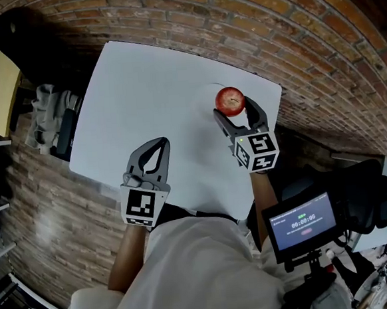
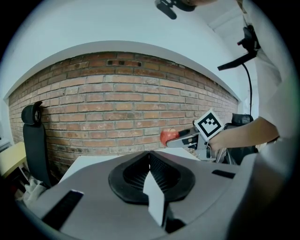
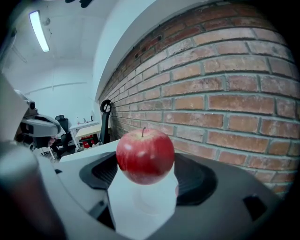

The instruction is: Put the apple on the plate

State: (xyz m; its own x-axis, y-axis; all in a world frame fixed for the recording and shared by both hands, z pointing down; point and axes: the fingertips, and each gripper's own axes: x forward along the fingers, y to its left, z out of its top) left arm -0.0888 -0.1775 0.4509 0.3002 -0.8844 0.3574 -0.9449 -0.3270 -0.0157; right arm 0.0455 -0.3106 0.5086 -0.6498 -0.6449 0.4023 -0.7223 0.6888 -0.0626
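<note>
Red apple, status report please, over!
Right gripper shut on round red apple, over white table, far corner. Left gripper shut, empty. Nothing in the way.

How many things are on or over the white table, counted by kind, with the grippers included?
apple: 1, red, held in the right gripper
plate: 1, white, faint against the table, below the apple
grippers: 2, the right gripper and the left gripper, which is shut and empty
Total: 4
</note>
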